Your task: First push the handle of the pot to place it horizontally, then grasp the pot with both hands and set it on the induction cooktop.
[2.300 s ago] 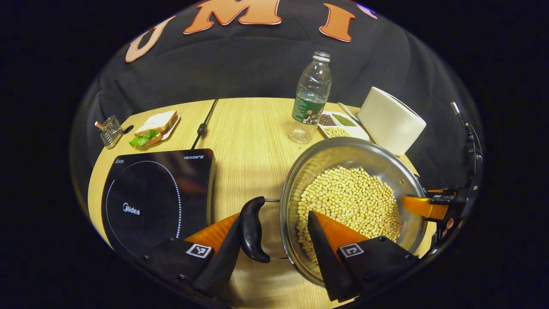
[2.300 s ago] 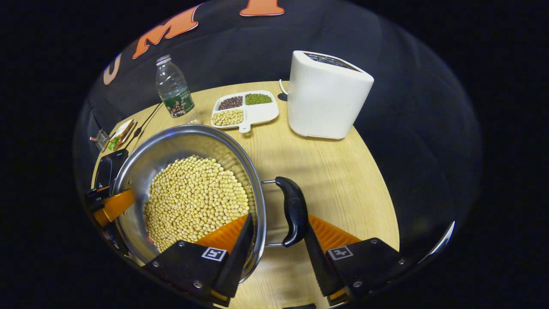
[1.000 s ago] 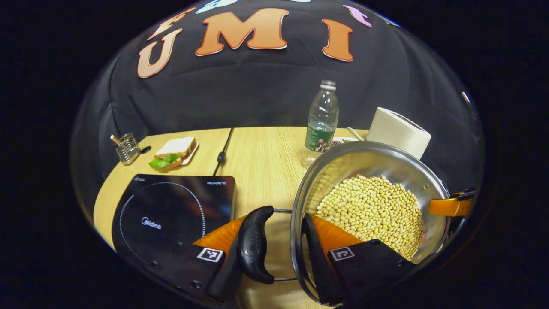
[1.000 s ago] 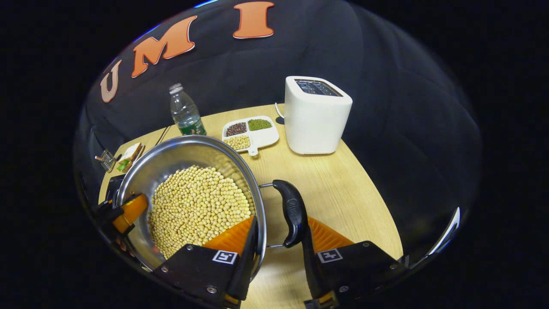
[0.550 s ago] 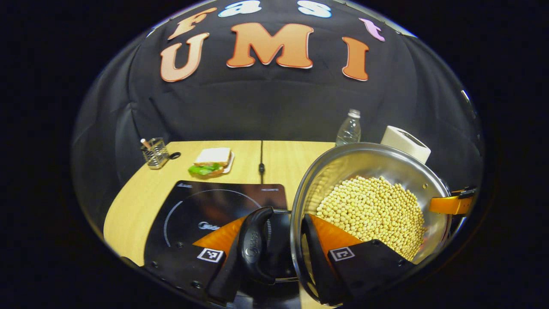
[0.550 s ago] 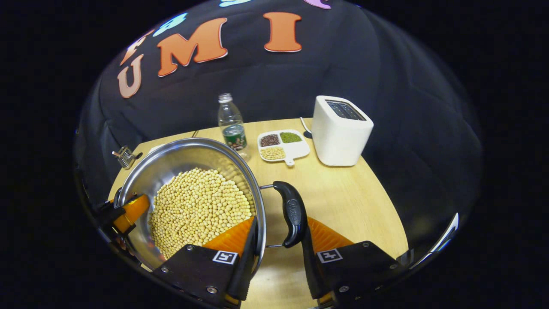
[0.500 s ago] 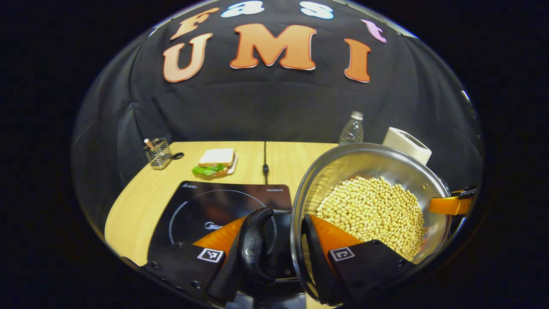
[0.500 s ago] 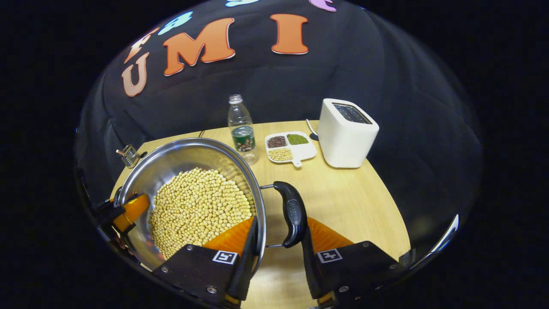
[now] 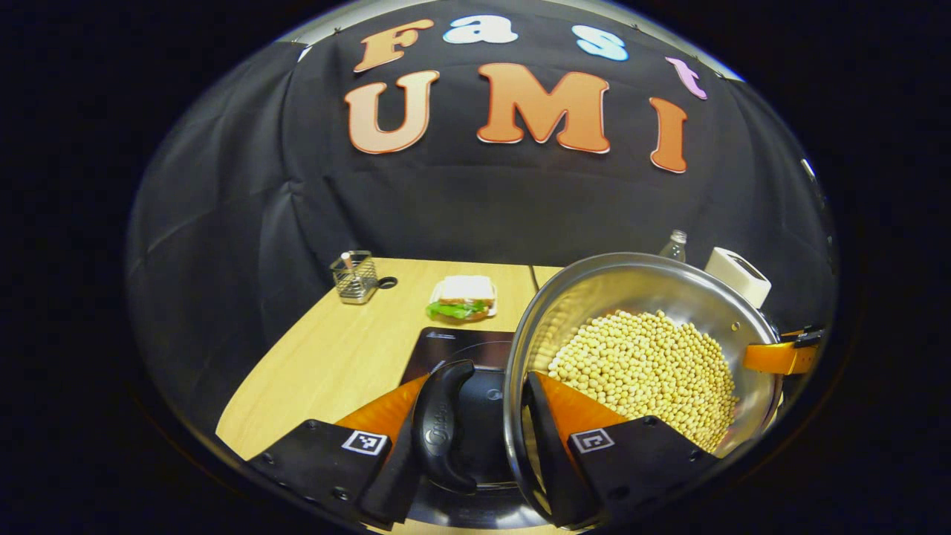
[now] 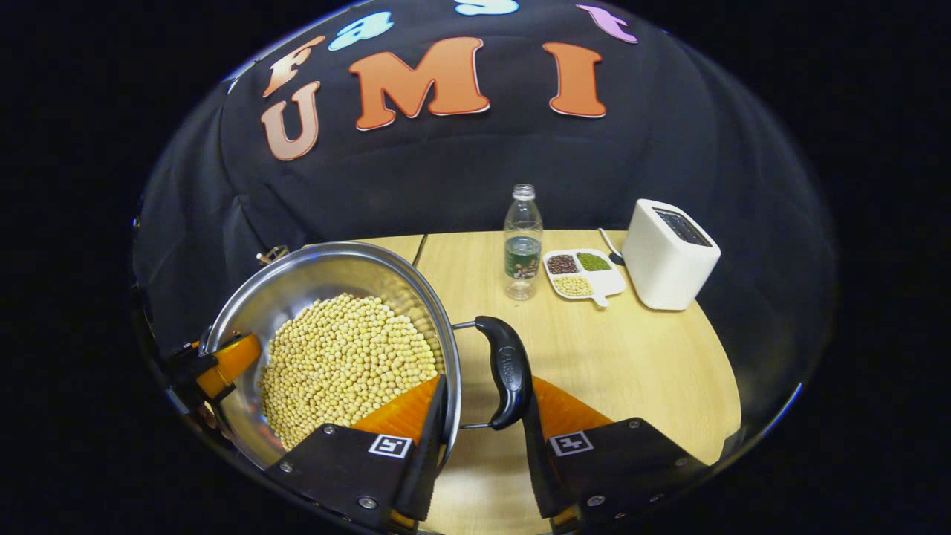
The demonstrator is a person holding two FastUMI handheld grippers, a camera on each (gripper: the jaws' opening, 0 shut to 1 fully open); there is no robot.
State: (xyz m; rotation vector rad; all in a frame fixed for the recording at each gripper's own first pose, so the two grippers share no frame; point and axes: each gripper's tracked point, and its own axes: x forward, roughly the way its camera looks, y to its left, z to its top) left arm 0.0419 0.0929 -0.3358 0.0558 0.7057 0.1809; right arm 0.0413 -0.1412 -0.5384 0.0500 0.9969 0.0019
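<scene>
The pot (image 9: 639,297) hangs above the induction cooktop (image 9: 475,357), steel, filled with pale beans (image 9: 646,379), gripped at both sides. The left gripper (image 9: 475,438) is clenched on the pot's left side — one finger outside the black handle (image 9: 440,423), the other inside the rim against the wall. The right gripper (image 10: 483,438) clamps the opposite side the same way: one finger inside the rim, one pressing the second black handle (image 10: 504,371). Each handle carries an embossed mark, too small to read. The cooktop bears small white lettering near its far corner, also unreadable here, and a ring marking partly hidden under the pot.

Counted: one pot, two handles, one cooktop, one sandwich (image 9: 462,299), one wire holder (image 9: 354,276), one bottle (image 10: 523,241) with a green label, one divided tray (image 10: 585,273) with three heaps of grains, one white toaster (image 10: 669,256).

The table (image 10: 617,357) has open wood in front of the bottle and tray, out to its curved right edge. In the left gripper view, bare wood lies left of the cooktop, running to the table's near-left edge; the sandwich sits just behind the cooktop, the wire holder well off at the far-left corner.
</scene>
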